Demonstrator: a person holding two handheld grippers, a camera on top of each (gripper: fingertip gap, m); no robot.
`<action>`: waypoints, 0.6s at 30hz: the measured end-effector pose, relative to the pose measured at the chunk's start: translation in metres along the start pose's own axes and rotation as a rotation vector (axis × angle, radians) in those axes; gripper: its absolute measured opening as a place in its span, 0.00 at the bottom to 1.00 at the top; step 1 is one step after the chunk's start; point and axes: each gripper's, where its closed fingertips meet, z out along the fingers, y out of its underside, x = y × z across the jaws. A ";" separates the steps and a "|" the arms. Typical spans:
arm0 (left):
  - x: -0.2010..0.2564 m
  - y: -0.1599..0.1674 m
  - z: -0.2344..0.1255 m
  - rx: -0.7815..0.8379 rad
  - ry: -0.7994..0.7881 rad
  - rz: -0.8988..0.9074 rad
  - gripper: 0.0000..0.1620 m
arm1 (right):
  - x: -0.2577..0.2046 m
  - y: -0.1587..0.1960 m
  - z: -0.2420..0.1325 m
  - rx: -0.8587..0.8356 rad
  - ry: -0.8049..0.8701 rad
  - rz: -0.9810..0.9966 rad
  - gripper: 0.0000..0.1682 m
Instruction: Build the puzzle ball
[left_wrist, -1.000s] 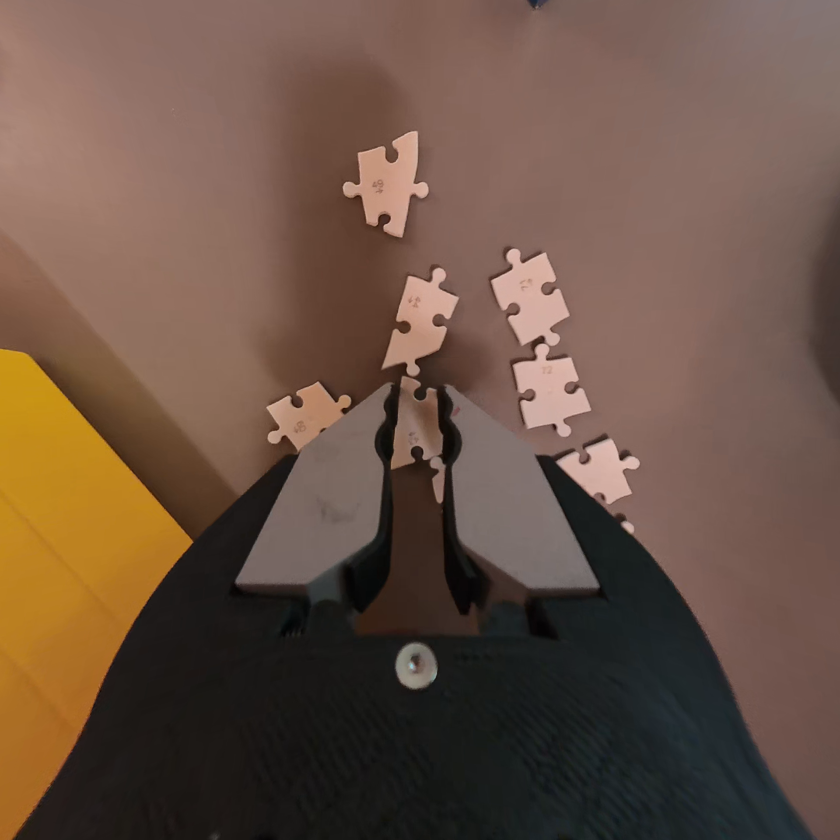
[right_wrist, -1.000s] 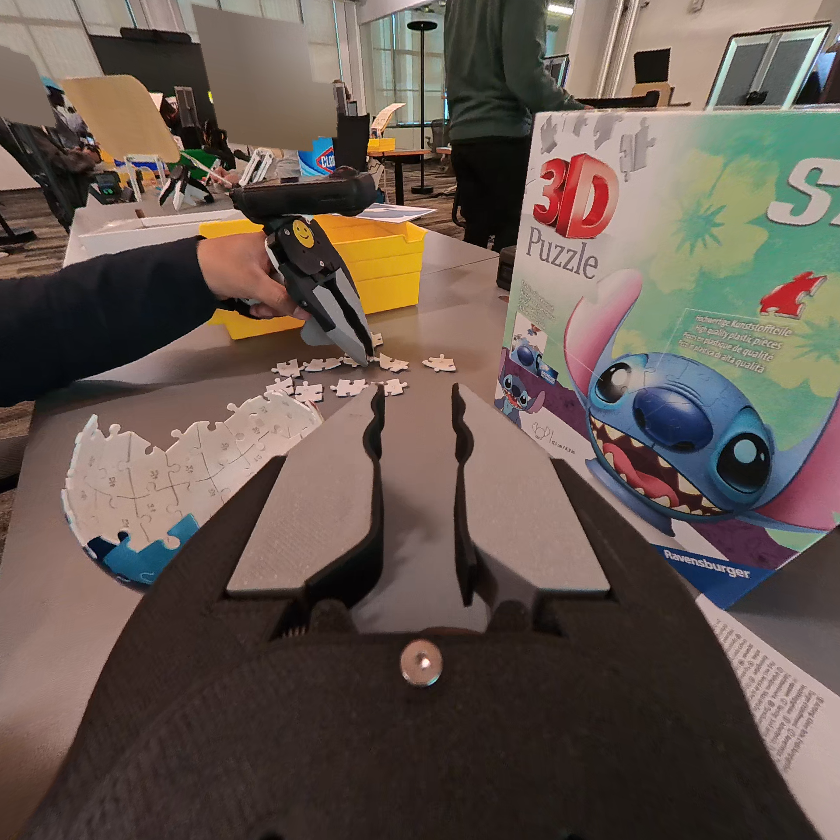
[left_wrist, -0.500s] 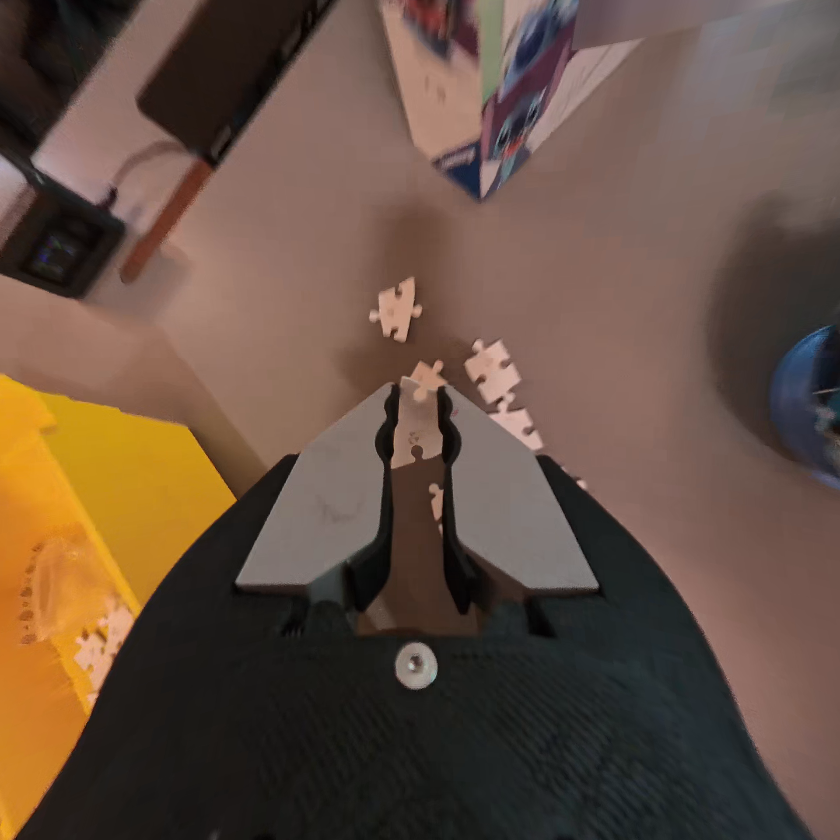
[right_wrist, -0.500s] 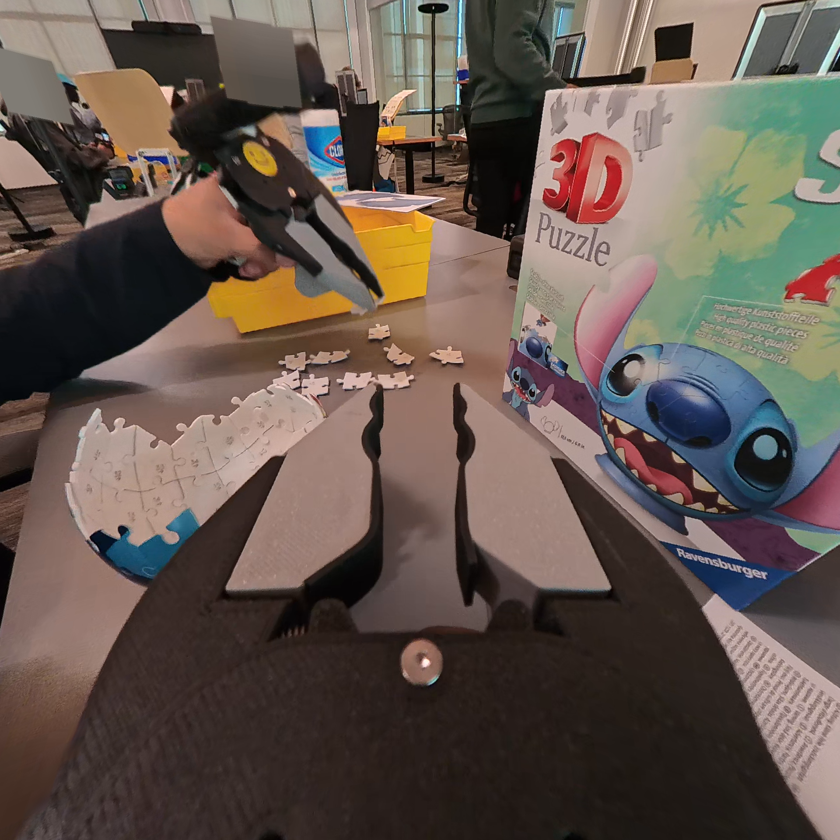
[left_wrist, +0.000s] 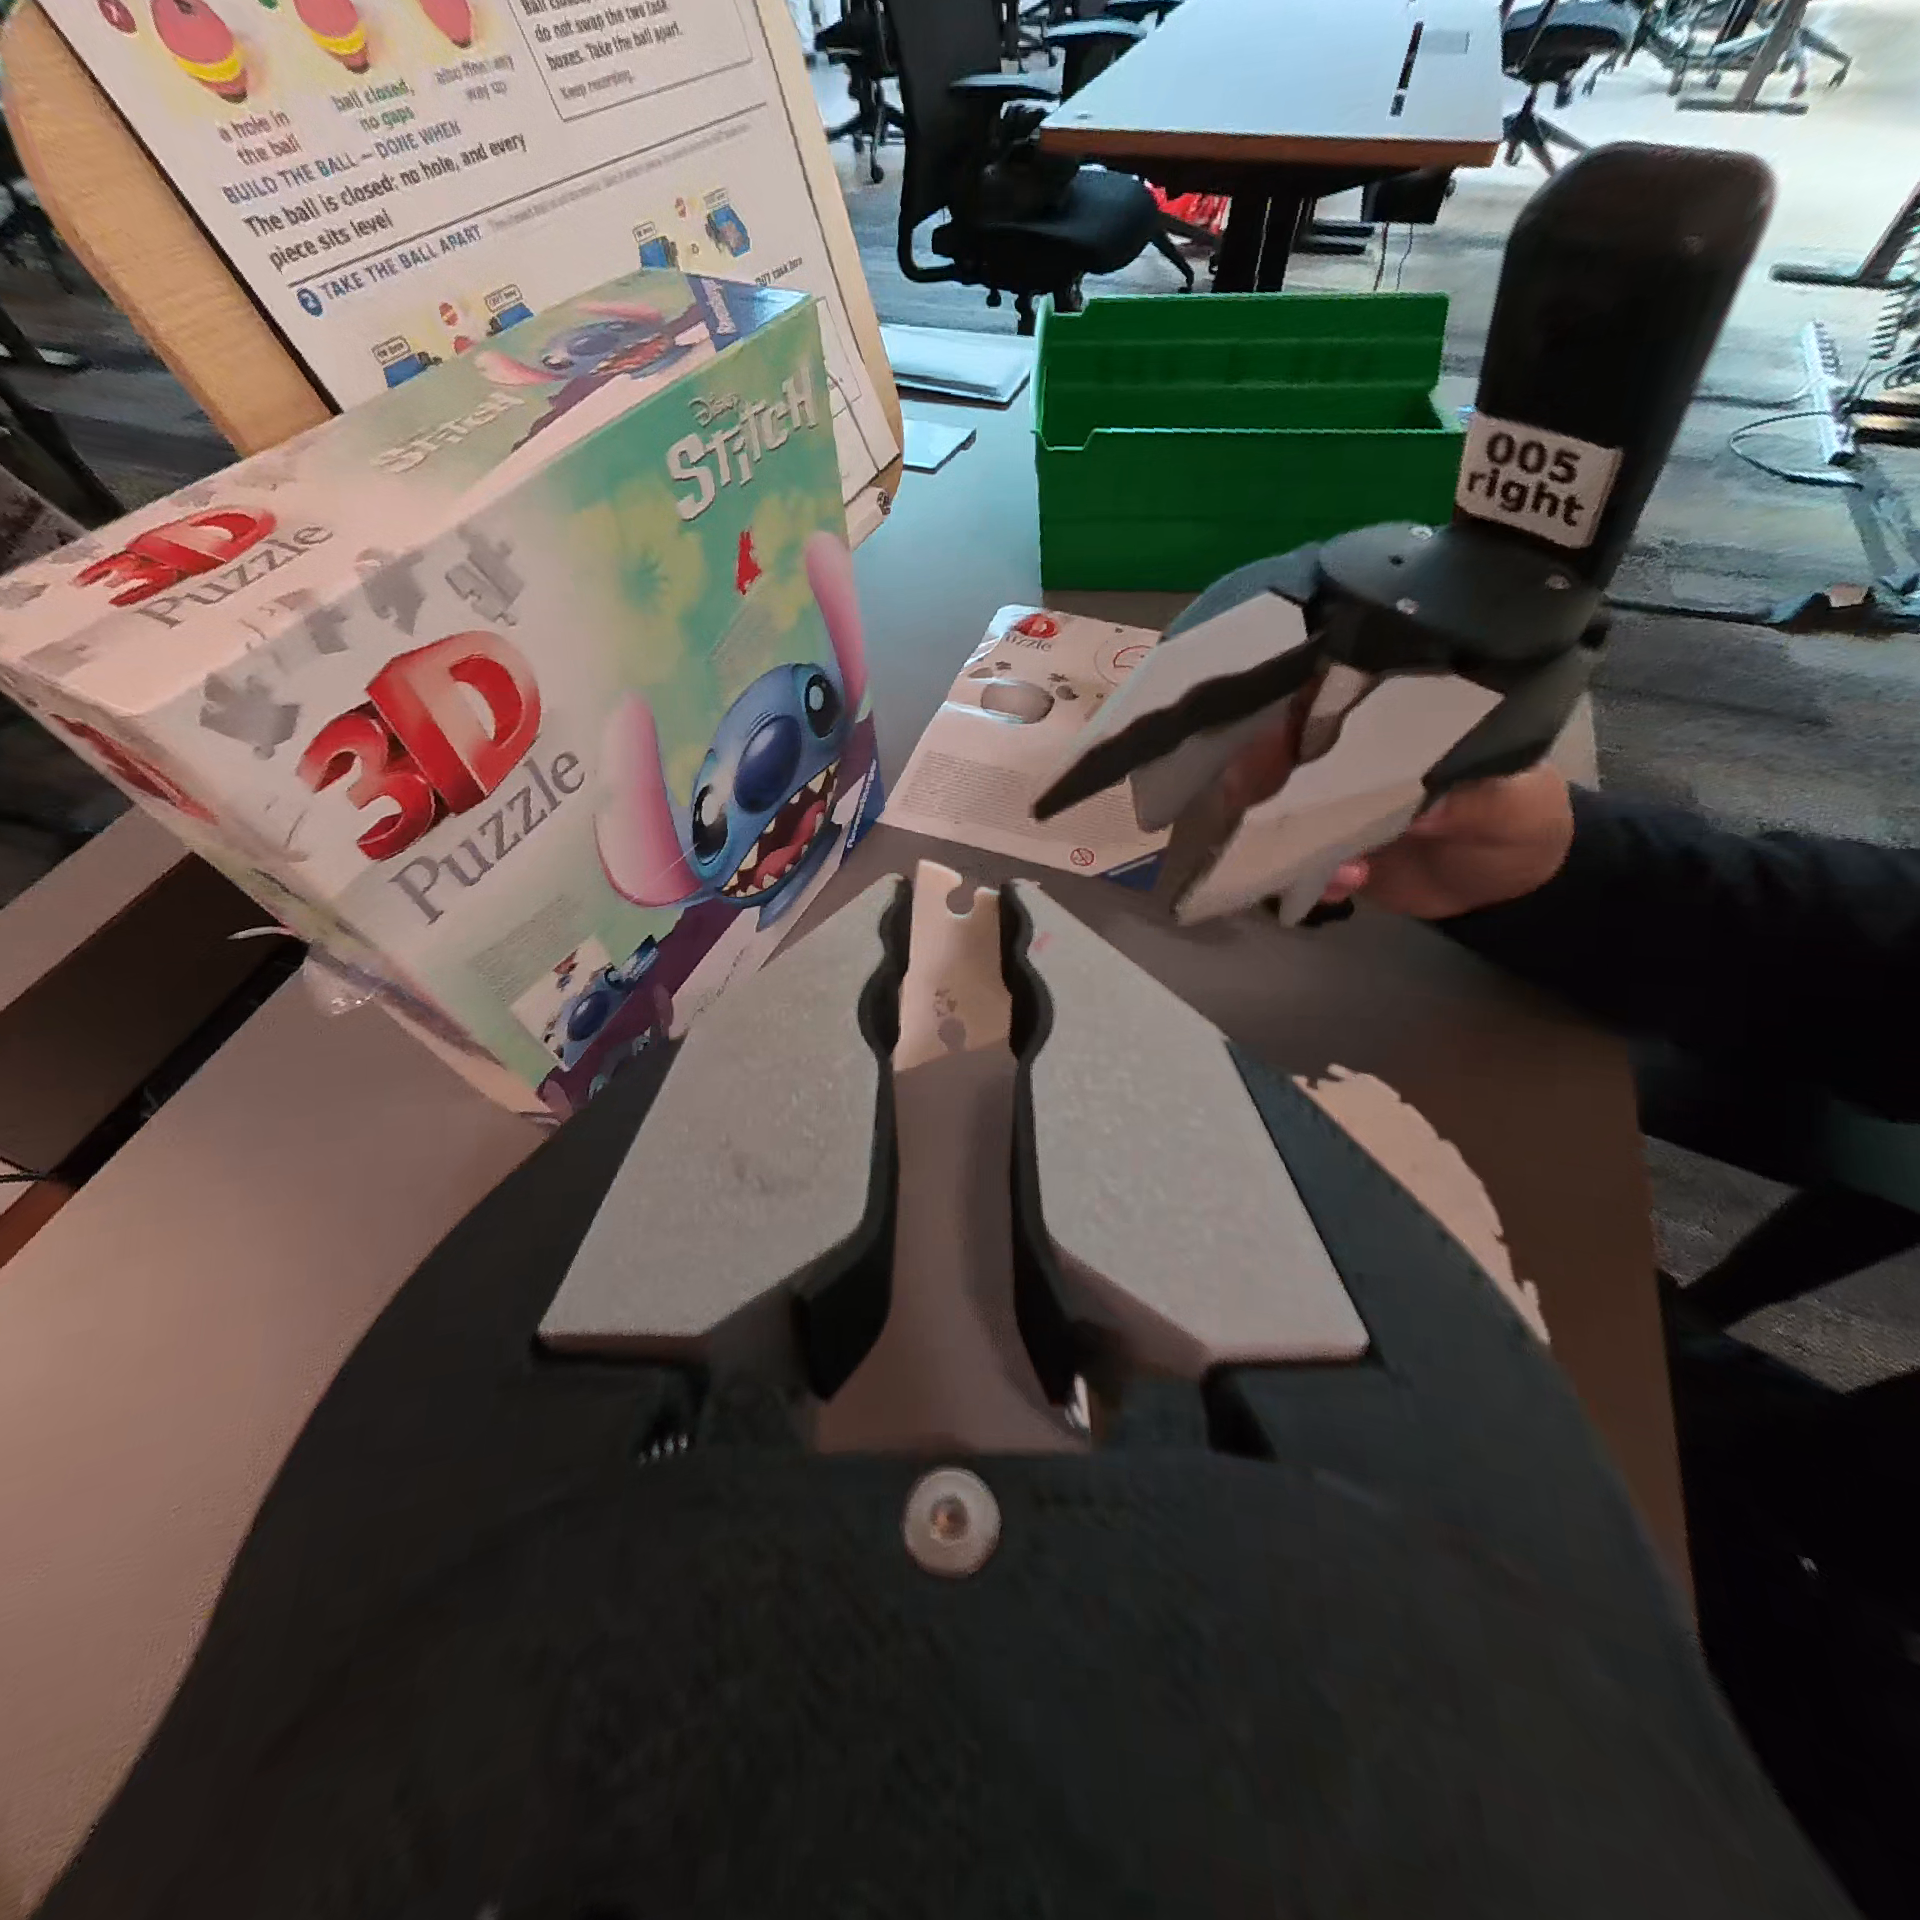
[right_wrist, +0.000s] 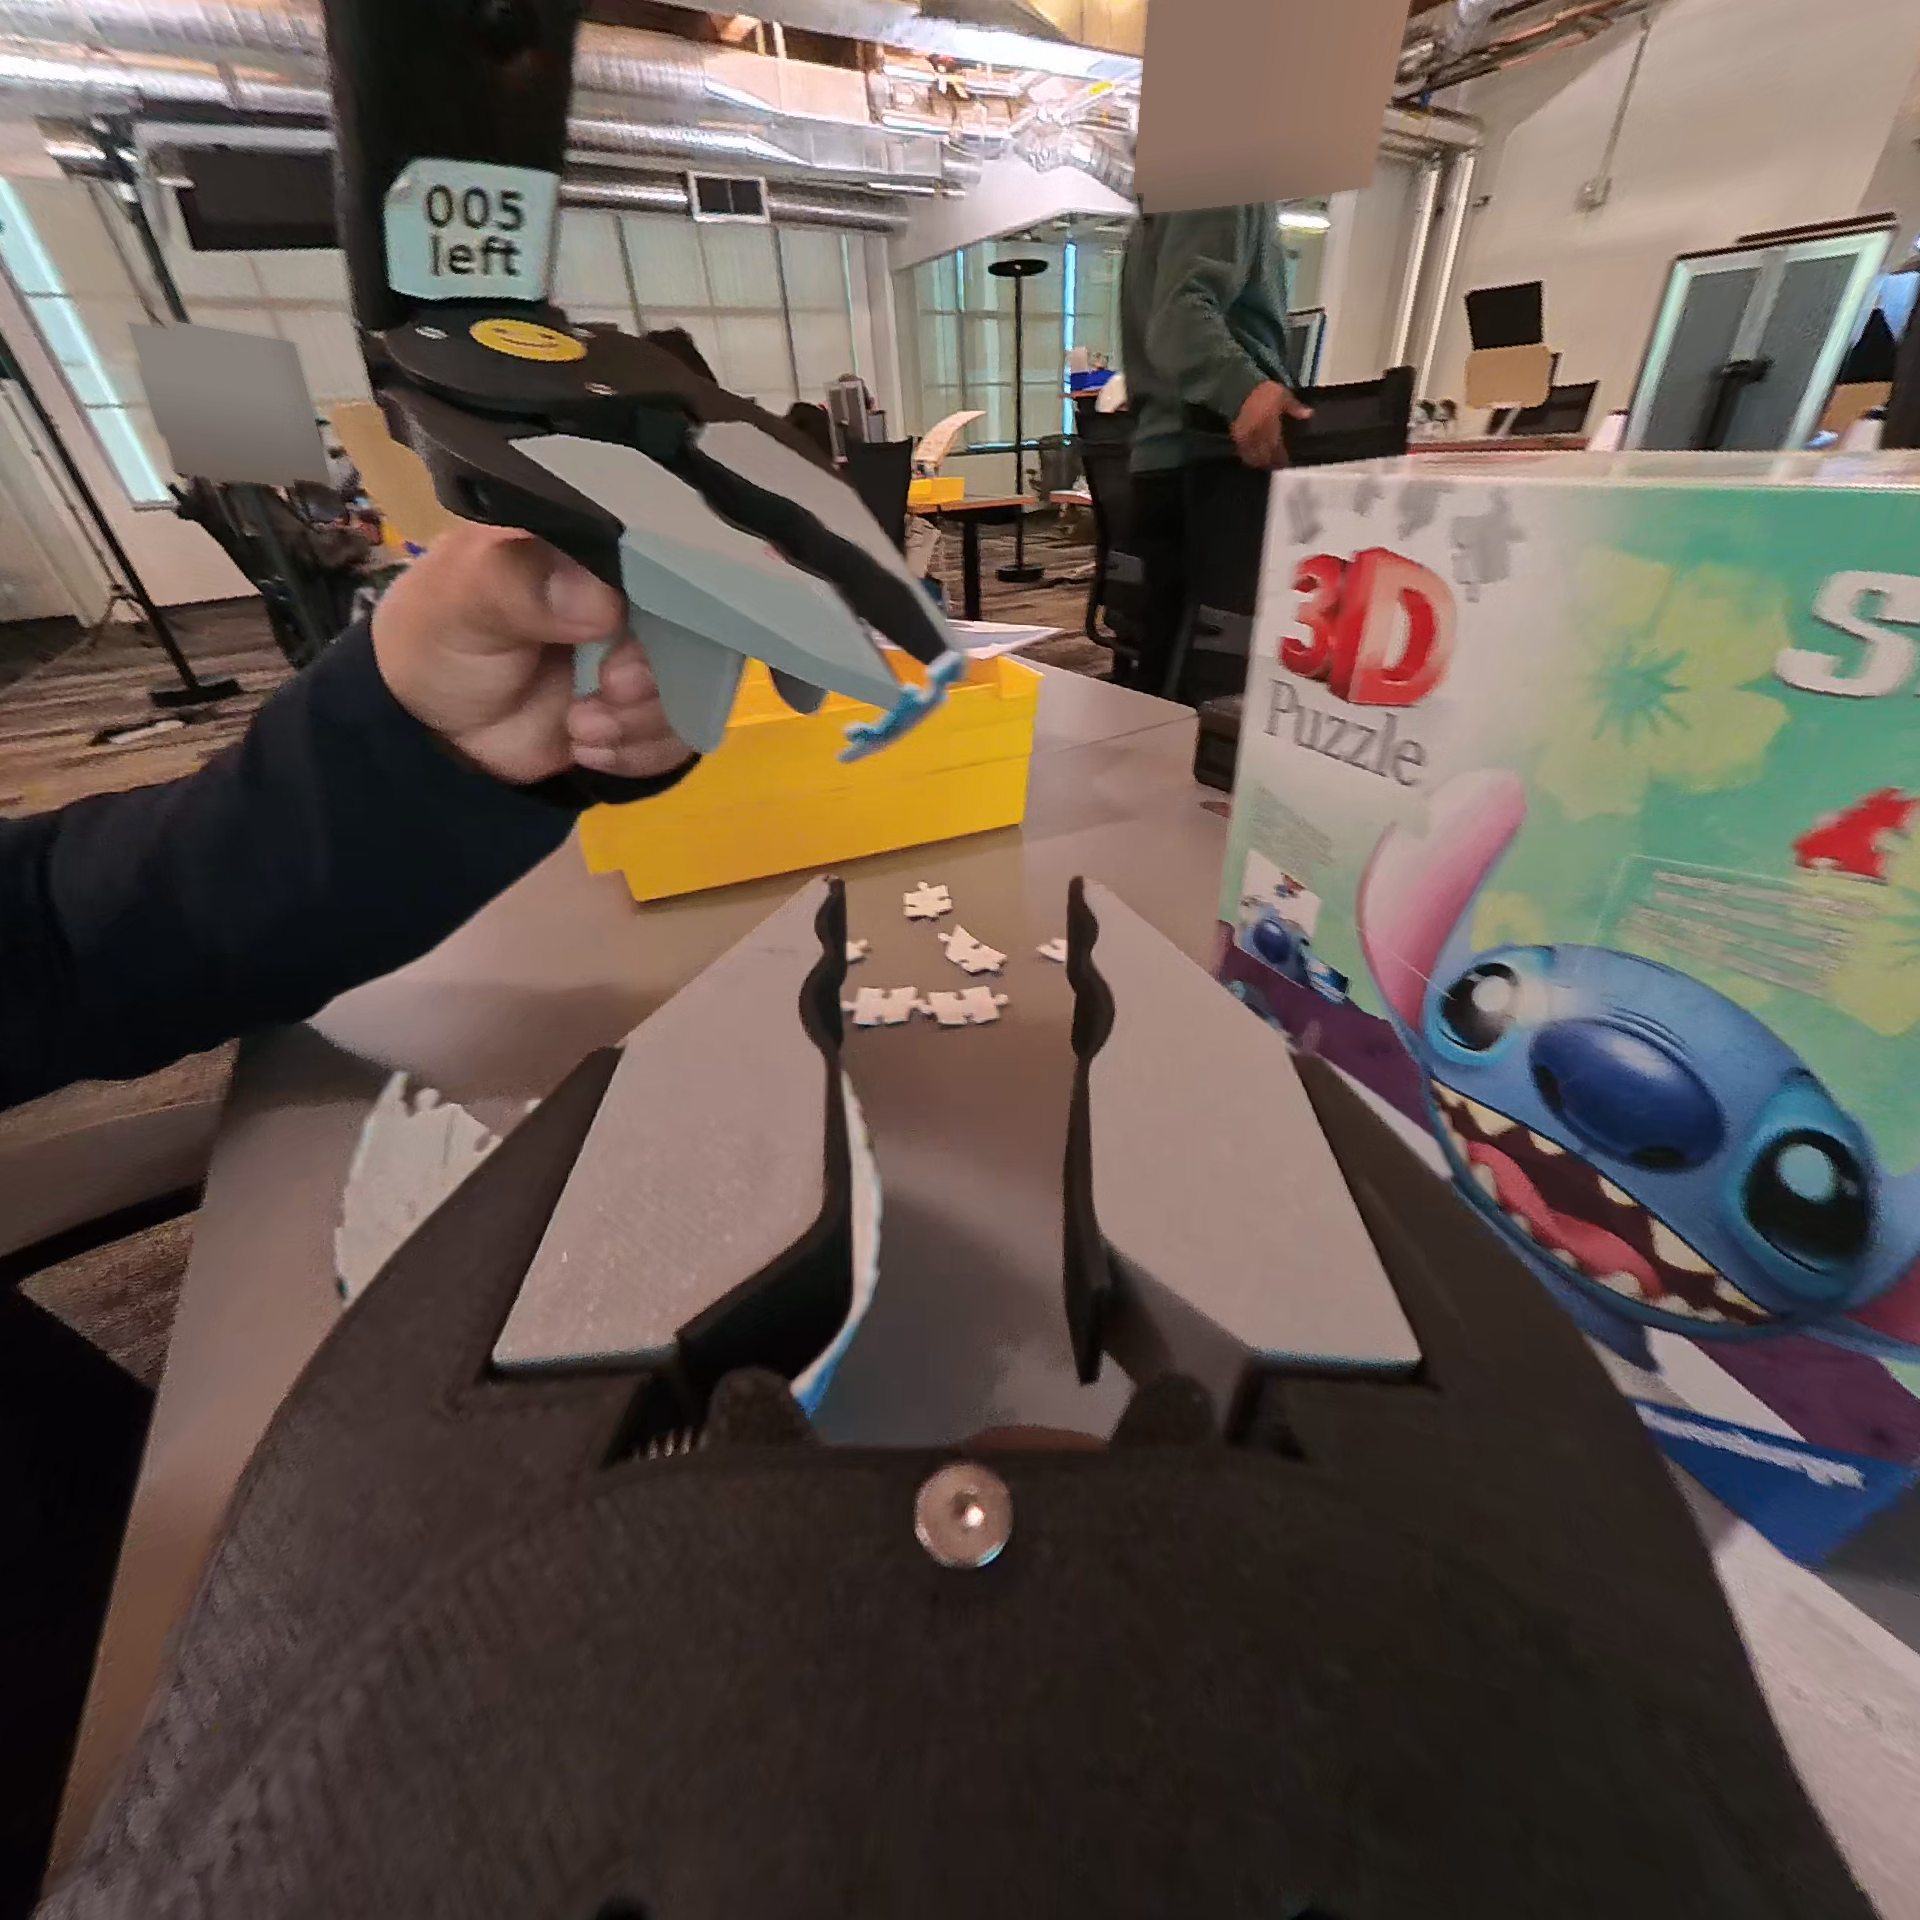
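My left gripper is shut on a puzzle piece, white side towards its camera, held in the air above the table. In the right wrist view the left gripper shows at upper left, with the piece's blue face sticking out of its tips. My right gripper is open and empty; it also shows in the left wrist view, just right of the piece. The half-built puzzle ball shell lies under the right gripper's left finger. Several loose pieces lie beyond.
The puzzle box stands on the right of the grey table, and shows at left in the left wrist view. A yellow bin is behind the pieces. A green bin and a leaflet lie farther off. A person stands behind. The left gripper's tips are roughly 5 centimetres from the right gripper's.
My left gripper lifted the piece off the table and swung it up towards the right gripper. My right gripper opened wider and moved forward over the ball shell.
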 end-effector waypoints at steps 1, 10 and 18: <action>0.002 0.000 0.002 0.008 -0.005 -0.002 0.09 | -0.007 0.000 0.004 -0.003 -0.015 -0.008 0.24; 0.014 0.000 -0.011 0.157 0.030 -0.163 0.09 | -0.042 -0.006 0.034 -0.050 -0.002 -0.035 0.25; 0.023 0.016 -0.035 0.221 0.103 -0.302 0.09 | -0.068 0.003 0.055 -0.116 -0.034 -0.044 0.27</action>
